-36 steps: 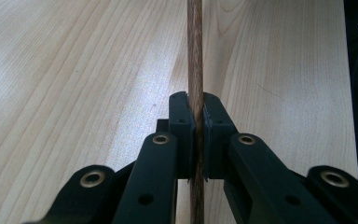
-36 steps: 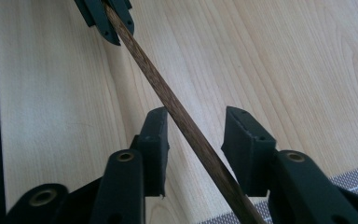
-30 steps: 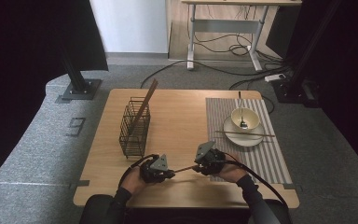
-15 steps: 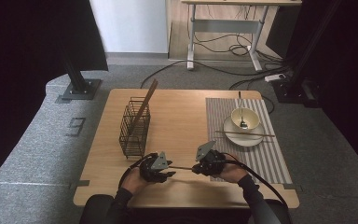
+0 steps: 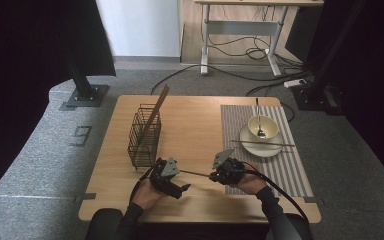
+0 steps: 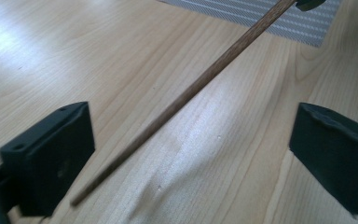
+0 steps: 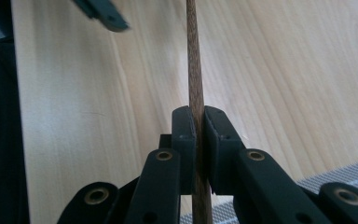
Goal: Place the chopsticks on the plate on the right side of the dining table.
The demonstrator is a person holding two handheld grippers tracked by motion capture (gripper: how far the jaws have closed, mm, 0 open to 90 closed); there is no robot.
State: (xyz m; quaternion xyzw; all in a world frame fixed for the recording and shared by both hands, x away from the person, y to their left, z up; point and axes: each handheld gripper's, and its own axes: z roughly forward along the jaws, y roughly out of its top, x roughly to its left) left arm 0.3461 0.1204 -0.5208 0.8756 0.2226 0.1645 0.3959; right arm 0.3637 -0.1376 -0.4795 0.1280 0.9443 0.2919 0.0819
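While my right claw point(image 7: 199, 140) pinches the chopstick point(image 6: 200, 84) tight, its long axis runs leftward between my left claw's point(image 6: 191, 158) jaws, which have just been opening wide, clear of it, above the table point(image 5: 195, 120).

Wooden table point(image 5: 195, 120) seen from above, grey carpet around it. Near edge, around 6 o'clock: two hands with black grippers. Left gripper point(image 5: 180, 188) just left of centre; its jaws have just been opening, and they stand apart. Right gripper point(image 5: 213, 175) close at its 3 o'clock, pointing left. A thin brown chopstick point(image 5: 194, 173) spans the gap between them, level above the tabletop. Wire basket point(image 5: 144, 134) at 10 o'clock from the grippers, a dark stick point(image 5: 157, 106) leaning out of it. Striped mat point(image 5: 280, 170) on the right carries a plate point(image 5: 260, 148) with a bowl point(image 5: 262, 126), at 2 o'clock; another chopstick point(image 5: 263, 143) lies across the plate.
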